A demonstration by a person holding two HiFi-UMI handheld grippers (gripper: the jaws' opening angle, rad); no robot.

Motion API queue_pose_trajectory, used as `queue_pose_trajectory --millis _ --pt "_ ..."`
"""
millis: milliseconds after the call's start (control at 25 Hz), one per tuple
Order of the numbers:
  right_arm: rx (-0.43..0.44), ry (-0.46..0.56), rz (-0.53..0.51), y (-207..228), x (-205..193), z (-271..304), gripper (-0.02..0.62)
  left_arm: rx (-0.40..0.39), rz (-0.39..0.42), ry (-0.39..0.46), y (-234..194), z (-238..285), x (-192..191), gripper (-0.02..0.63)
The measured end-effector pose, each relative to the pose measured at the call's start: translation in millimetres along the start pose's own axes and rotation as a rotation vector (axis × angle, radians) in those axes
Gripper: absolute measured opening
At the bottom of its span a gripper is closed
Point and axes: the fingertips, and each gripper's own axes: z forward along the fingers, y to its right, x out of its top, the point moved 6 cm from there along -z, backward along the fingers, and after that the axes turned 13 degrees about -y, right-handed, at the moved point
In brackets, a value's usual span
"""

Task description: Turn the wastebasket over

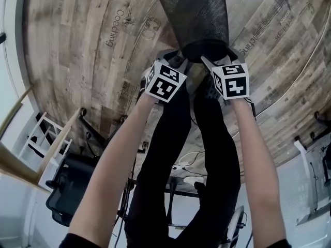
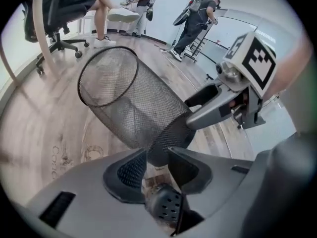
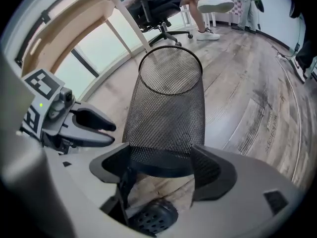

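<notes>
Wood-plank floor [image 1: 77, 45] beneath both grippers. Black wire-mesh wastebasket [image 1: 196, 14] slants away ahead of them, base nearest. Left gripper [image 2: 153, 152] pinches the base edge; right gripper [image 3: 161, 151] stands spread astride the base. Risk: on one narrow pinch, the basket may swing or slip free.

Bright, even indoor light; pale glare off the glass wall [image 3: 94, 43] behind the black wire-mesh wastebasket [image 3: 166, 108]; fisheye bends the wood-plank floor [image 3: 247, 83] around it, corners vignette black
</notes>
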Motion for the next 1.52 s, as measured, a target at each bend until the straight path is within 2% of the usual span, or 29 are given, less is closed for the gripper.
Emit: queue_pose_trajectory --millis 200,400,520,640,760,960,1040,1360,1520 --pt "-0.010 -0.045 0.002 -3.2 0.3 1.6 0.367 0.102 0.086 0.042 -55.9 -35.7 36.6 0.147" --pt "-0.016 -0.036 0.006 -6.6 2.5 0.6 0.367 0.198 0.215 0.137 -101.9 -70.8 108.9 0.156" --pt "-0.019 -0.050 0.002 -6.1 3.8 2.2 0.368 0.207 0.306 0.161 -107.7 -82.5 148.6 0.187" --pt "-0.015 -0.067 0.002 -6.0 3.4 2.9 0.368 0.219 0.426 0.128 -101.2 -81.0 173.8 0.208" --pt "-0.009 -0.072 0.004 -5.7 3.9 2.8 0.368 0.207 0.524 0.049 -94.4 -70.0 183.6 0.262" --pt "0.003 -0.060 0.004 -3.0 3.2 1.0 0.368 0.092 0.488 0.005 -97.4 -63.7 188.2 0.264" --pt "0.008 -0.056 0.007 -3.8 2.9 0.3 0.368 0.054 0.486 -0.006 -97.2 -62.6 188.4 0.240" --pt "0.003 -0.078 0.008 -3.0 2.5 2.8 0.370 0.058 0.548 -0.037 -92.5 -65.5 190.1 0.225" --pt "-0.001 -0.088 0.002 -3.3 -8.0 2.4 0.370 0.014 0.606 -0.052 -79.6 -76.3 187.9 0.188"
